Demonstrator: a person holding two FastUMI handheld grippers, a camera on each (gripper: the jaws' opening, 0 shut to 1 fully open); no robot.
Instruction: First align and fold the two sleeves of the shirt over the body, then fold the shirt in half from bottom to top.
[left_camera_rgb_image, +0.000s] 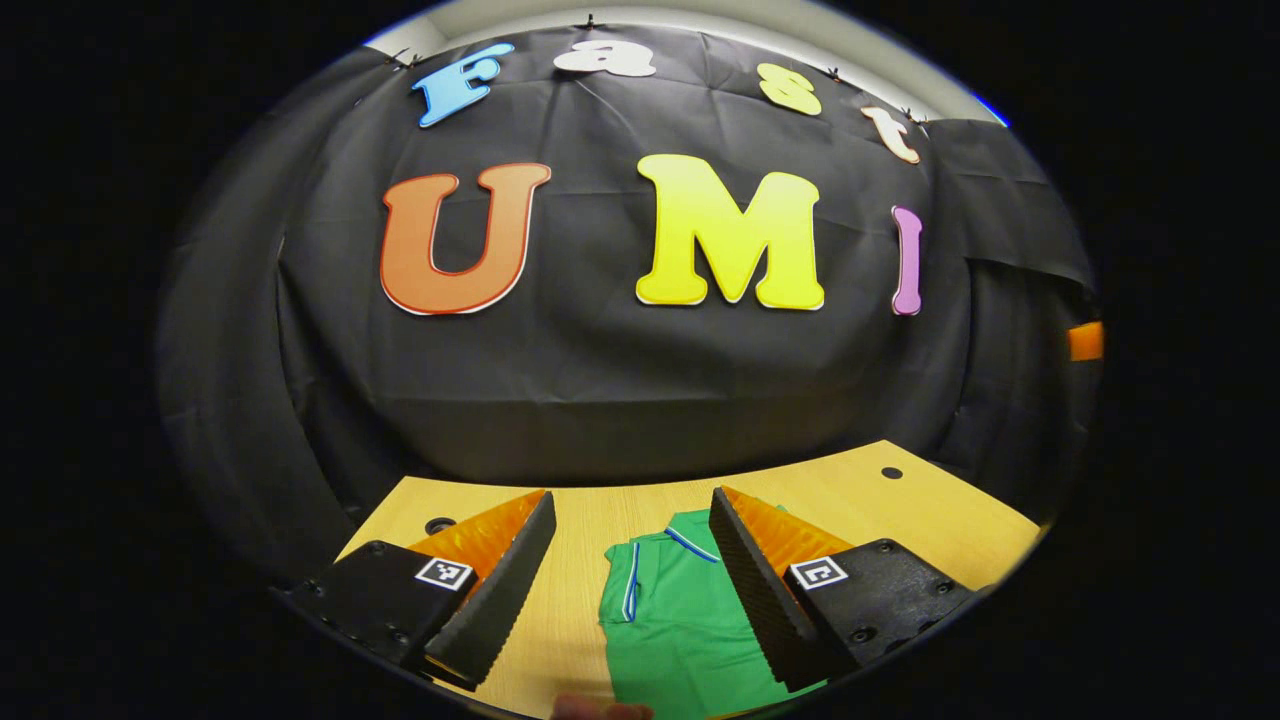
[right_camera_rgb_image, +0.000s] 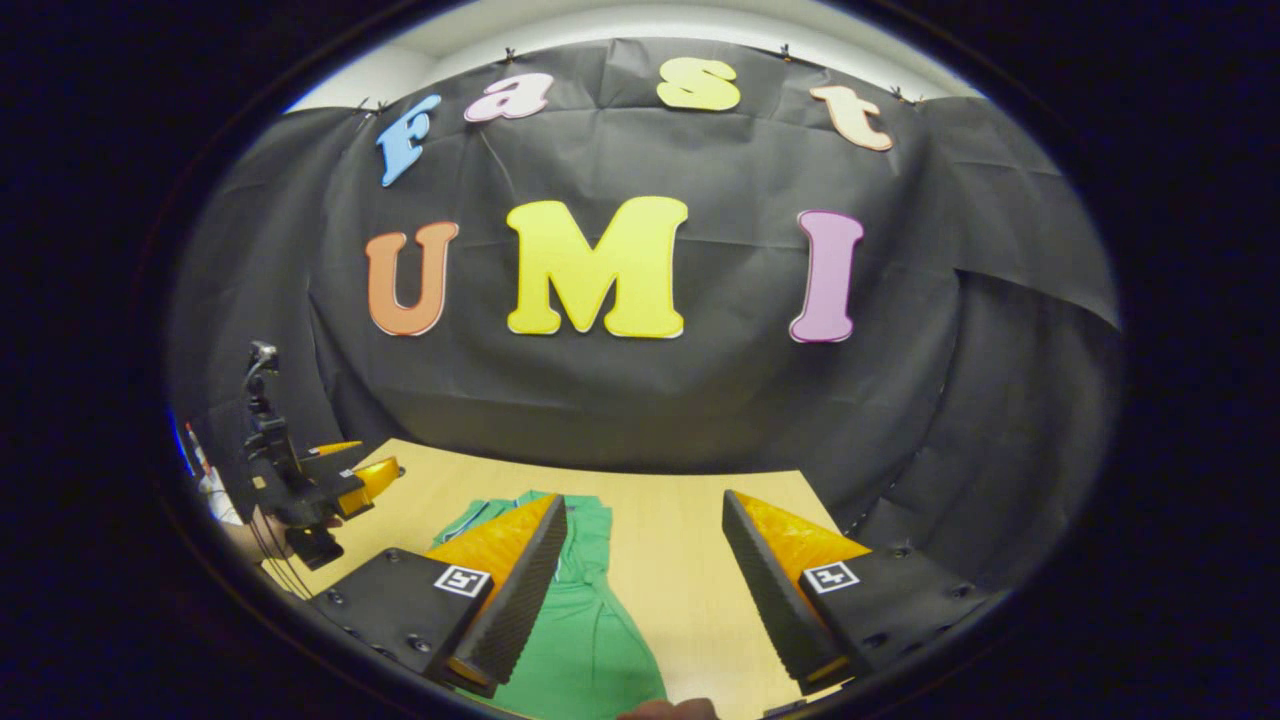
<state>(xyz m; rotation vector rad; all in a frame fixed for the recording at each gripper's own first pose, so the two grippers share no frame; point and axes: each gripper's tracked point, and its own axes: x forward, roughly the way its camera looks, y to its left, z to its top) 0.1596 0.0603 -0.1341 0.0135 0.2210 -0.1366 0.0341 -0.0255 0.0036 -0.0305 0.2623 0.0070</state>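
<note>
Looking at it, nothing's folded yet, I'd say: the shirt (left_camera_rgb_image: 680, 620) lies flat on the table (left_camera_rgb_image: 600, 510), sleeves and the bottom-to-top fold all left. Left gripper (left_camera_rgb_image: 630, 590) and right gripper (right_camera_rgb_image: 640, 590) both hang above it, spread wide, holding nothing. Soft green knit, striped trim, smooth wood top.
</note>
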